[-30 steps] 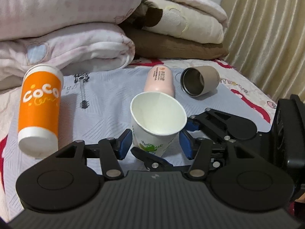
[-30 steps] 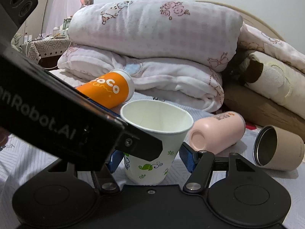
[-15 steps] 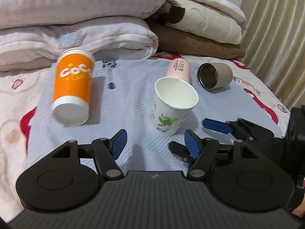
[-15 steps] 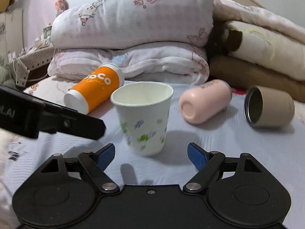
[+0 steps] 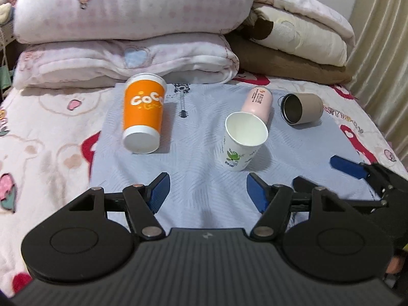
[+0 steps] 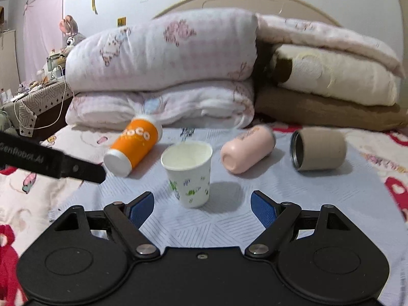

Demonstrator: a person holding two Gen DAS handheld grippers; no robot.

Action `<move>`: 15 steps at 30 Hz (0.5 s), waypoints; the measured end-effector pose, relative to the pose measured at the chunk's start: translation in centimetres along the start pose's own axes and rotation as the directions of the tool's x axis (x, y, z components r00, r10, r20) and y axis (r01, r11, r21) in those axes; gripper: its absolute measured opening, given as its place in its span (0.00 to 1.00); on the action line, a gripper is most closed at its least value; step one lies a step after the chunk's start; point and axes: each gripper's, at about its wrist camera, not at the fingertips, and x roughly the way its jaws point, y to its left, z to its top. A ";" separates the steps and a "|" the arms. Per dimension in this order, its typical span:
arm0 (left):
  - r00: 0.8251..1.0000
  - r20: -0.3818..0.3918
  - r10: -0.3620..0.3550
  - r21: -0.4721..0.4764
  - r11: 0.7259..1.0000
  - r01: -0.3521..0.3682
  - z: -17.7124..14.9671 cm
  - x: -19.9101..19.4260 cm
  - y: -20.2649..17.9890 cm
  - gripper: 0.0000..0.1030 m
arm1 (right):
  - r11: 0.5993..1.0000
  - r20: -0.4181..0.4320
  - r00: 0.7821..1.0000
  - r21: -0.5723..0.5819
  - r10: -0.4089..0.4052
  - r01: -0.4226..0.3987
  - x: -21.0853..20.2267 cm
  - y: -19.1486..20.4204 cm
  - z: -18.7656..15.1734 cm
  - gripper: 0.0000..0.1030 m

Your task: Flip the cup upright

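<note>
The white paper cup [image 5: 242, 142] [image 6: 189, 172] with green leaf prints stands upright, mouth up and nothing visible inside, near the middle of the pale blue striped cloth [image 5: 199, 178] [image 6: 255, 219] spread over the bed. Neither tool touches it: the left gripper [image 5: 206, 192] sits short of it with its blue-padded jaws spread wide and nothing between them, and the right gripper [image 6: 202, 207] likewise gapes apart, the cup just ahead of its fingers.

Just behind the cup a pink bottle [image 5: 257, 103] [image 6: 246, 151] lies on its side, and toward the cloth's right edge a tan tumbler [image 5: 302, 108] [image 6: 318, 149] lies with its dark metal-lined mouth showing (its inside looks bare). Toward the left edge an orange "COCO" cup [image 5: 142, 116] [image 6: 134, 149] lies on its side, white base toward the cameras.

Beyond the cloth's far edge, folded pink-and-white quilts [image 5: 127, 25] [image 6: 163, 76] are stacked beside cream and brown blankets [image 5: 293, 48] [image 6: 329, 91]; beige curtains [image 5: 382, 51] hang at the right, and a cluttered side table [image 6: 38, 104] stands at the left
</note>
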 end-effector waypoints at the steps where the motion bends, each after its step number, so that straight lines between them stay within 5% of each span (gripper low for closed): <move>1: 1.000 0.003 0.014 0.005 1.000 -0.014 -0.1 -0.9 -0.1 0.64 | 1.000 0.002 1.000 -0.005 -0.003 0.003 -0.6 0.1 0.3 0.84; 15: 0.997 -0.047 0.065 -0.008 0.998 -0.065 -1.5 -7.3 -1.1 0.64 | 0.997 -0.012 0.997 0.007 -0.082 0.082 -8.9 2.1 3.3 0.84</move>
